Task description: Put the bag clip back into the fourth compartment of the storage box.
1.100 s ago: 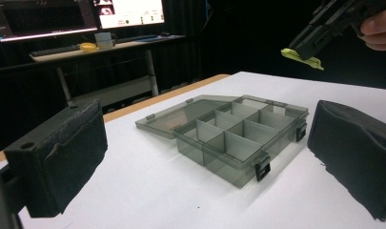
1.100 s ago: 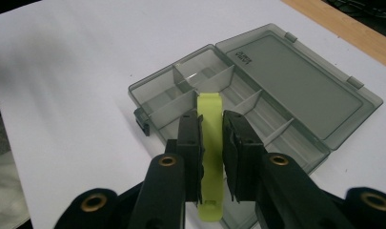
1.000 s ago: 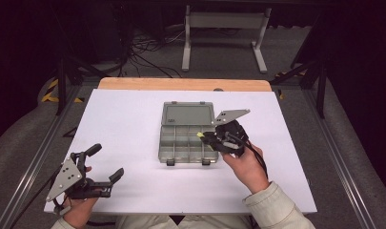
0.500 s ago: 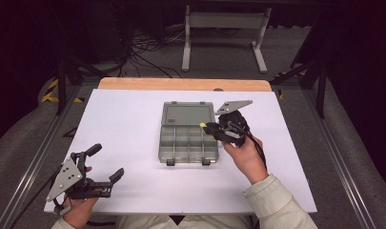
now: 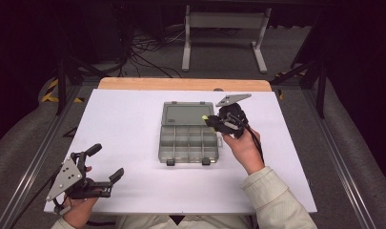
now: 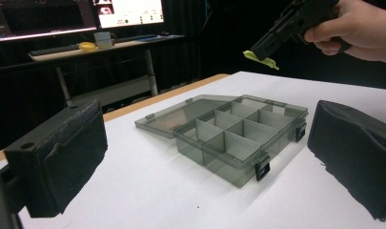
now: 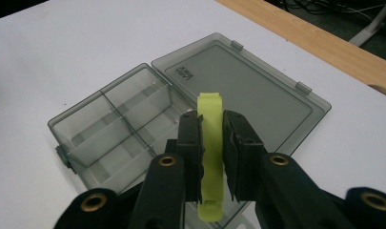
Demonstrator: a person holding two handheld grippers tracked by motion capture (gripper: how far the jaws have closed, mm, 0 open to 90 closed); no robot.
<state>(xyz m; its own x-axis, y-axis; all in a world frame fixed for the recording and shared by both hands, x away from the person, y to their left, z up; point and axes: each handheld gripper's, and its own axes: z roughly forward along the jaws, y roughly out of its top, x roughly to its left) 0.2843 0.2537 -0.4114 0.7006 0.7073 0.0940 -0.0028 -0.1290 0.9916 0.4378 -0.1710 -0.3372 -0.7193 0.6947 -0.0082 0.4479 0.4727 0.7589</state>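
A smoky grey compartment box [image 5: 188, 140] lies at the middle of the white table, its lid [image 5: 187, 114] flat open on the far side; its compartments [image 6: 228, 138] look empty. My right gripper [image 5: 210, 120] hovers over the box's right far corner, shut on a yellow-green plastic strip [image 7: 210, 107] that sticks out past the pads. In the left gripper view that strip [image 6: 259, 58] hangs above the box. In the right gripper view, box [image 7: 119, 124] and lid [image 7: 248, 81] lie below the right gripper [image 7: 211, 143]. My left gripper [image 5: 106, 161] rests open at the near left, holding nothing.
A wooden strip [image 5: 181, 84] borders the table's far edge, with a metal stand [image 5: 224, 28] and cables on the floor beyond. Bare white tabletop [image 5: 124, 124] spreads left of the box. Monitors and a desk [image 6: 86, 19] stand off to the side.
The right gripper, still gripping the yellow-green strip, has moved toward the table's far side along the box's right edge. The left gripper has stayed put.
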